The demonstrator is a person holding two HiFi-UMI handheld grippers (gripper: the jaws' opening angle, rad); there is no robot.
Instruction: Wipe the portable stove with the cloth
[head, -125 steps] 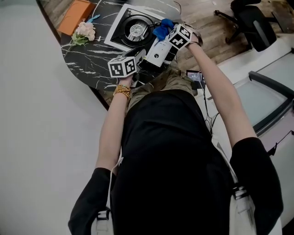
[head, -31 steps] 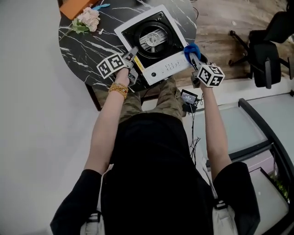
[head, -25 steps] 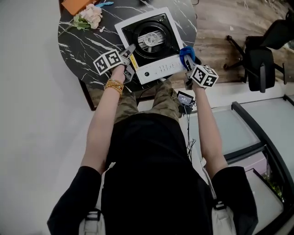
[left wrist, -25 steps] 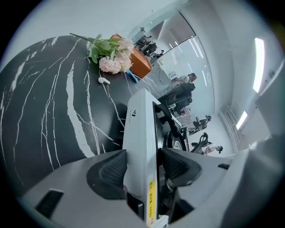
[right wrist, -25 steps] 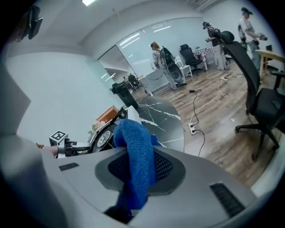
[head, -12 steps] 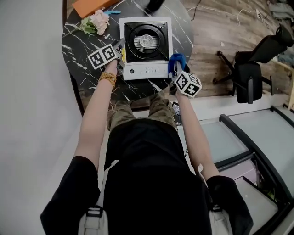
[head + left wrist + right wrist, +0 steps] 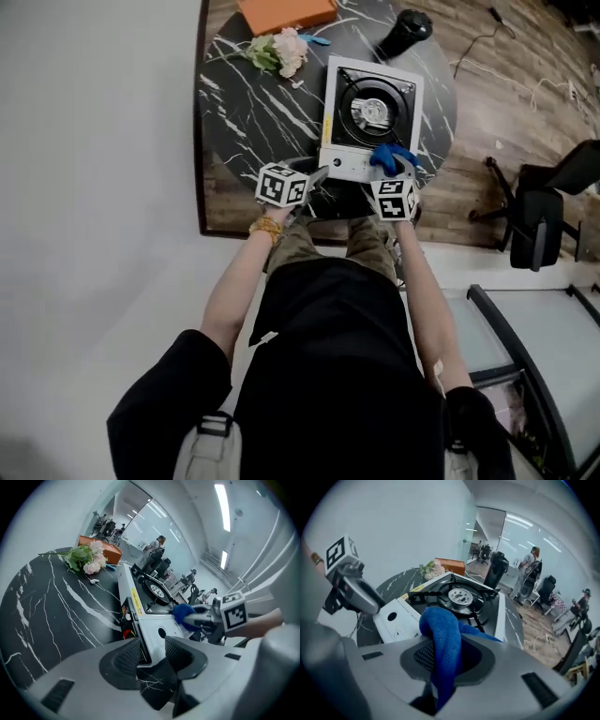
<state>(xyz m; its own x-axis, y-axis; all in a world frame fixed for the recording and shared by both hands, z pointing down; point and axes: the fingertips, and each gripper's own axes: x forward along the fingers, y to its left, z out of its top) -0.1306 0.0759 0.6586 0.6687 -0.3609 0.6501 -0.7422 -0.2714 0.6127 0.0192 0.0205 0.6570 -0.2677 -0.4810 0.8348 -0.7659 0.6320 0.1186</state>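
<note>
The left hand-held gripper (image 7: 317, 176) is standing partly open, its jaws having just been closing. In the left gripper view (image 7: 152, 651) the near left corner of the portable stove (image 7: 154, 626) is sitting between the two ribbed pads: the stove's dark side wall is facing one pad and its white front panel the other. The pads are lying close on both sides, but they are not plainly pressing on the corner.

The right hand-held gripper (image 7: 391, 172) is clamping the cloth (image 7: 389, 156) with its jaws nearly together. In the right gripper view (image 7: 445, 656) the blue cloth (image 7: 443, 634) is bulging up out of the pinch in a thick fold and trailing down below the pads. Its free bulge is lying over the near right corner of the stove (image 7: 401, 616), on the front panel's end.

The stove (image 7: 361, 170) is resting on the black, white-veined table (image 7: 244, 103), near the edge closest to the person. Its long axis is running away from the person, tilted slightly in the head view. The white front panel with its round knob hole is pointing back toward the person, and the black burner end is pointing toward the far side of the table.
</note>
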